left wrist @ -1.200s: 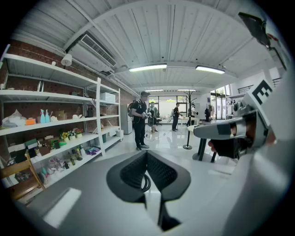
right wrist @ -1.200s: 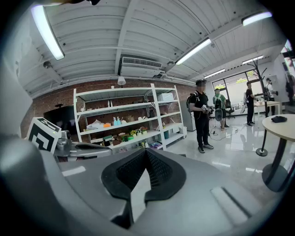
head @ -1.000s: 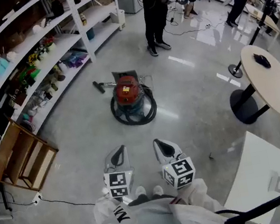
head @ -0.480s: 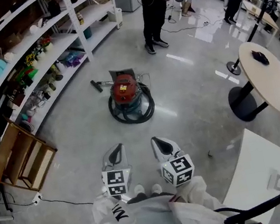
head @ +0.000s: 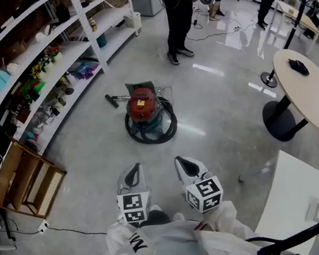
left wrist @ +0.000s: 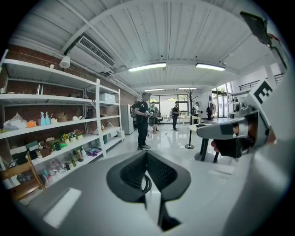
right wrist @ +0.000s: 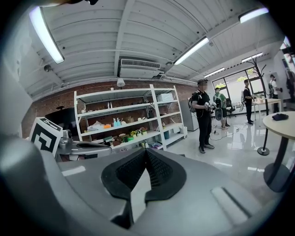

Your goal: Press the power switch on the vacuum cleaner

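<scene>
Vacuum cleaner [head: 146, 109] well ahead, both jaws closed

Wearing white suit [head: 169, 253], black lettering on left sleeve [head: 131, 245]; showing grey left gripper [head: 132, 174] and right gripper [head: 182, 164], each bearing black-and-white marker cube [head: 133, 208].

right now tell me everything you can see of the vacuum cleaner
The vacuum cleaner is a small canister: red domed top with a pale label, dark tub below. Its black hose lies coiled round the base, and a dark nozzle sticks out toward the shelves. It stands upright on the grey floor, well ahead of the left gripper and right gripper; neither touches it.
</scene>
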Tool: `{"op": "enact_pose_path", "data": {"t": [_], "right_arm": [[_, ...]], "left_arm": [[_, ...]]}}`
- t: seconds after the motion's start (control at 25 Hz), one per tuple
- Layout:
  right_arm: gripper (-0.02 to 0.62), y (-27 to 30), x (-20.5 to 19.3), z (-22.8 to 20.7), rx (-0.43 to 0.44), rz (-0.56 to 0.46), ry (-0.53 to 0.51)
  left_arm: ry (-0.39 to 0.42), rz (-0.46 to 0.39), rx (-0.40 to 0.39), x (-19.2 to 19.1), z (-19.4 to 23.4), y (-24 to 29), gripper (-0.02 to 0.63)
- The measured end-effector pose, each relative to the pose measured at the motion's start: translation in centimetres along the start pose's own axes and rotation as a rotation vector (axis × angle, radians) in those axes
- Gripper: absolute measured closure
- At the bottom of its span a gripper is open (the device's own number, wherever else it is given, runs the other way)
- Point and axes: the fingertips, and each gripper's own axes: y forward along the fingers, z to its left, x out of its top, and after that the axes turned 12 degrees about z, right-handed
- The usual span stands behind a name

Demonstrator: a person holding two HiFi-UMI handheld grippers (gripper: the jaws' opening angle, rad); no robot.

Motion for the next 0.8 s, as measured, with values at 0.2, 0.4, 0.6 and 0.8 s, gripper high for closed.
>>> {"op": "enact_pose_path", "data": {"t": [0.2,0.4,0.6,0.8], "right_arm": [[0.597,1.0,0.1,-0.2,0.021,0.012,-0.004],[0.597,2.2,0.4,-1.0,0.009,0.021,0.0],[0.597,3.9,1.1,-1.2,0.001,0.03,0.0],[0.597,6.1,1.6,-1.2,0.002,0.049,-0.001]], "left_arm": [[-0.011,0.013,0.009,0.0,0.5,1.0,0.606],[-0.012,0.009,-0.001,0.4,1.0,2.2,0.606],[-0.018,0.013,-0.006,0.8,2.4,3.5,0.606],[-0.029,0.025,-0.014,0.9,4.0,5.3,0.606]]}}
